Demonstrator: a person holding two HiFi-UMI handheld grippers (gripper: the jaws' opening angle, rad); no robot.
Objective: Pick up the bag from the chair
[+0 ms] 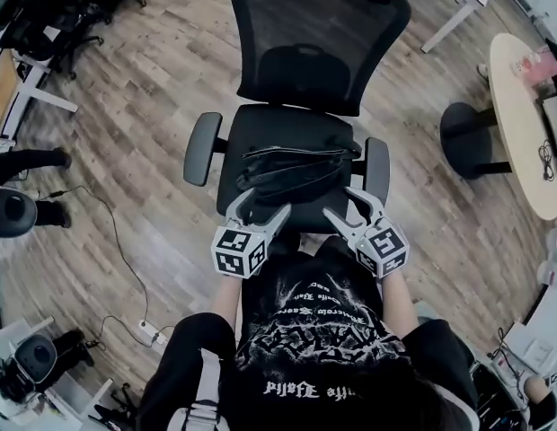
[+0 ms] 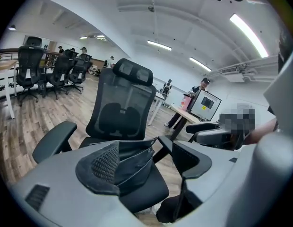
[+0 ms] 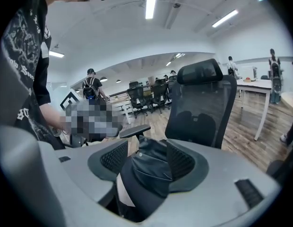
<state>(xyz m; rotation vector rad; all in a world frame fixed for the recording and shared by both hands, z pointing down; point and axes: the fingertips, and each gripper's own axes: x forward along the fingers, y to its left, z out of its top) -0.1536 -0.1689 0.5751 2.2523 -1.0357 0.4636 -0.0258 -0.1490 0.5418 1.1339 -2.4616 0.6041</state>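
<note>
A black leather bag (image 1: 292,171) lies flat across the seat of a black mesh-backed office chair (image 1: 307,43). My left gripper (image 1: 260,207) stands open at the bag's near left edge. My right gripper (image 1: 351,206) stands open at the bag's near right edge. In the left gripper view the bag (image 2: 132,161) shows in the gap of the open left gripper (image 2: 149,162). In the right gripper view one end of the bag (image 3: 149,169) lies in the gap of the open right gripper (image 3: 149,159). Neither pair of jaws is closed on it.
The chair's armrests (image 1: 200,147) (image 1: 377,169) flank the seat. A round table (image 1: 521,115) with a black base stands to the right. Several office chairs (image 1: 72,7) are at the top left. A cable and power strip (image 1: 148,330) lie on the wood floor to the left.
</note>
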